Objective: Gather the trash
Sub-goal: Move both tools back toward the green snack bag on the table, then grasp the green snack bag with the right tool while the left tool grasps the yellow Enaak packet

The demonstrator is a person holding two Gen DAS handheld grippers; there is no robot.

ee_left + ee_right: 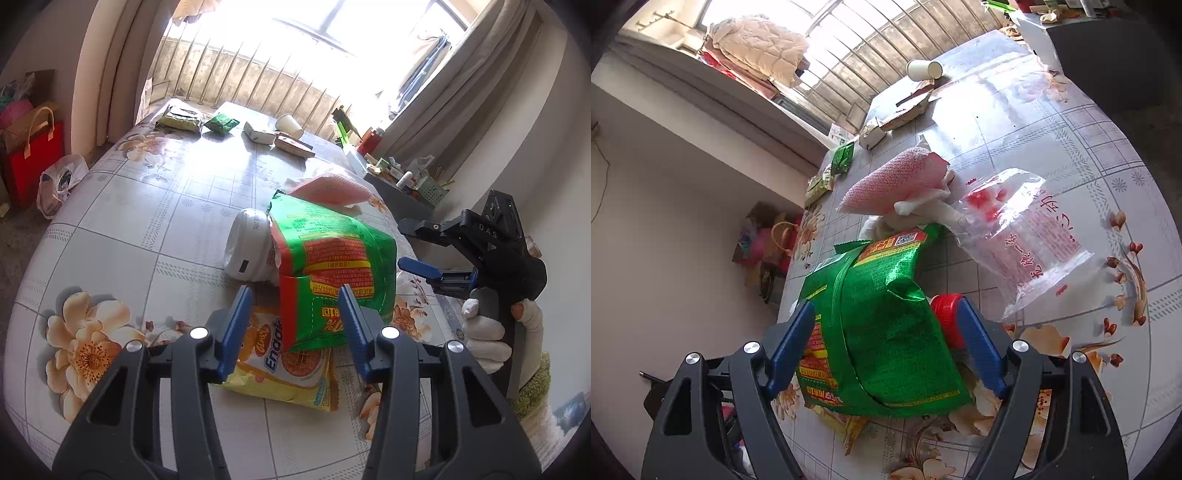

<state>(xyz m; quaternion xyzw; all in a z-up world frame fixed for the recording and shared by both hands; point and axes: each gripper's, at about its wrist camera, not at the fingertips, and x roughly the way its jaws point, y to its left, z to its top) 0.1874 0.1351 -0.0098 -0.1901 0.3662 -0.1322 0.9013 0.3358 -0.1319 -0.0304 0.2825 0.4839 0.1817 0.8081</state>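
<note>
Standing beside the counter (122, 221) with its flowered cloth, I see at the far left a red paper bag (33, 158) and a white plastic sack (59, 184) on the floor, both partly cut off by the edge of the left wrist view. Farther along, at the counter's far end, lie small packets, a carton and a tipped paper cup (290, 124), too small to read. Nearer, a white jar (247, 247) lies on its side, its mouth hidden behind the green snack bag (332, 266); the right wrist view shows a red cap (947, 314) poking out from behind that bag. The left tongs (295, 328) stand apart, the bag's lower corner rising between the fingers, though I cannot tell whether a pad touches it. Under the bag lies a yellow biscuit wrapper (280, 373), half covered. Behind, a pink netted sheet (332, 188) sticks up, its base hidden. To the right, the right tongs (886, 347) stand wide apart on either side of the green bag, and I see neither pad pressing on it. A clear printed plastic bag (1027, 236) lies further right. In the left view, a white-gloved hand (484, 332) grips the right tool's handle, the sleeve cut off by the frame.
</note>
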